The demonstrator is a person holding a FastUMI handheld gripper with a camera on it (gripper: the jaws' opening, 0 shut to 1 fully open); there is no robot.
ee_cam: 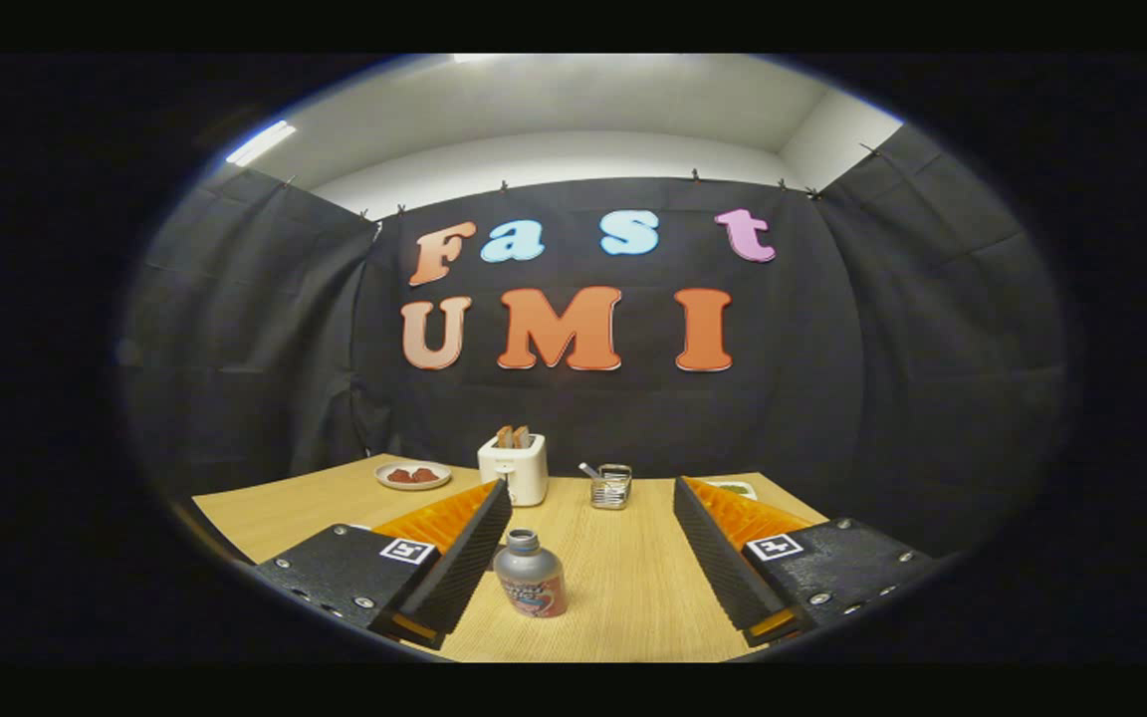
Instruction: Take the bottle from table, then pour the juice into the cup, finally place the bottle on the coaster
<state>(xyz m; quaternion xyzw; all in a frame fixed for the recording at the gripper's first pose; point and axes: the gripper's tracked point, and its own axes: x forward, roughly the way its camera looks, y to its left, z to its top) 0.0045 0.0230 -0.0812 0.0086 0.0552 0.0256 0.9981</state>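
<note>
On the table (623,588), the bottle (529,575) stands upright between the spread fingers of the gripper (593,518), close by the left one and apart from the right. Beyond the fingertips, the toaster (513,466) sits at 11 o'clock of the bottle with the plate (413,475) left of it. The rack (611,486) stands at 1 o'clock, right of the toaster, and a dish (733,488) lies behind the right finger.

Black cloth walls (235,329) hang before white upper walls (554,159); a ceiling strip light (260,142) glows, seemingly fluorescent, over a wooden table (623,588).
</note>
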